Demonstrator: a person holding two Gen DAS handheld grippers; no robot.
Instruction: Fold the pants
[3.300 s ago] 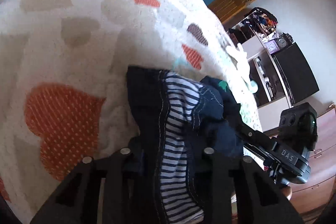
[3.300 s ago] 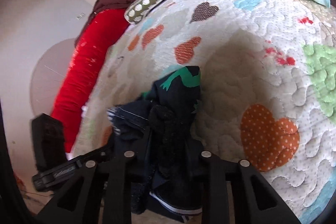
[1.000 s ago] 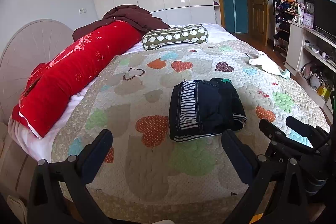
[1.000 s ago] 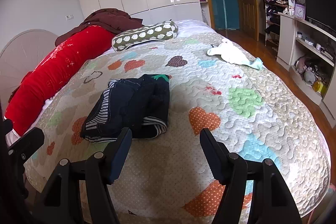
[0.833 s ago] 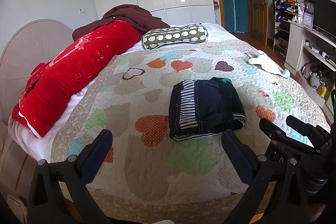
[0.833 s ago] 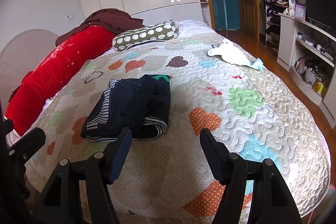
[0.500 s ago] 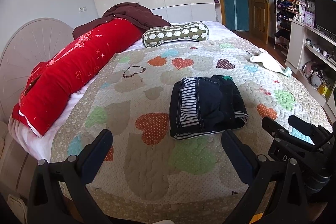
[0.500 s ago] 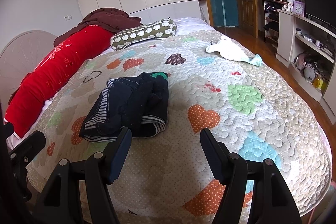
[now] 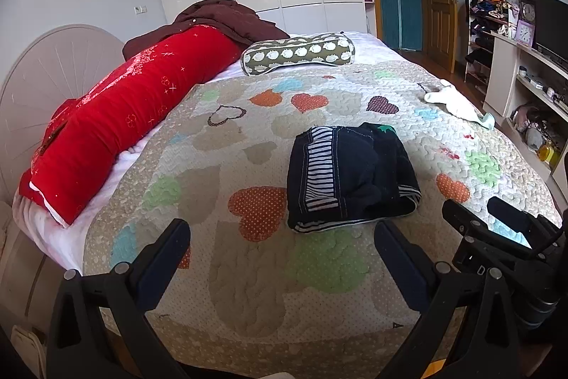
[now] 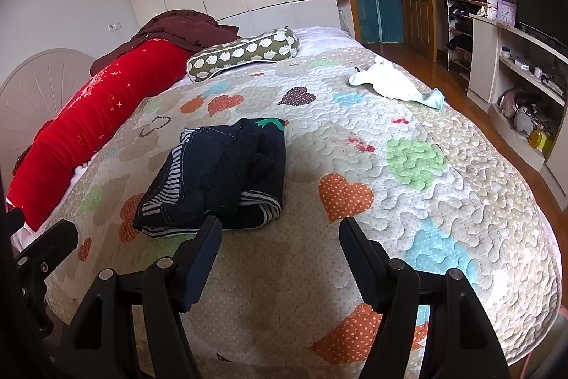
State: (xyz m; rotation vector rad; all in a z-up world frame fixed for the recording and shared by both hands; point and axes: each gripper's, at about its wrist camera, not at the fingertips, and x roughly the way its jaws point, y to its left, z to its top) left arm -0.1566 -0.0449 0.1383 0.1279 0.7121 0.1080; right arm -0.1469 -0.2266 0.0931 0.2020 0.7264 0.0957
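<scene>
Since the close-up a few seconds back, when both grippers were pinching dark fabric right at the lens, both had pulled well away from the bed and let go, and over the last second the views barely drifted. By this moment the left gripper (image 9: pixel 282 238) sat at the bottom of its frame with its jaws spread wide and nothing between them, and the right gripper (image 10: pixel 280 237) looked the same in its own view, wide apart and holding nothing. You could also spot the right gripper at the lower right edge of the left view, just beside the left one. The folded pants (image 9: pixel 349 176) lay in the middle of the frame on the heart-patterned quilt (image 9: pixel 248 290), a compact dark navy bundle with the striped lining showing along its left side and a bit of striped cuff peeking out at the bottom edge. In the right view the pants (image 10: pixel 220 173) sat left of centre, a little lumpy on top but squared off. My guess was that the fold was basically done and the person backed off to check it, hence both tools hanging clear. Off to the upper left was the long red bolster (image 9: pixel 117 119) with a maroon blanket (image 9: pixel 220 20) on it, a spotted green pillow (image 9: pixel 298 54) at upper centre, and a white garment (image 10: pixel 387 82) near the right edge of the bed, well apart from the pants.
</scene>
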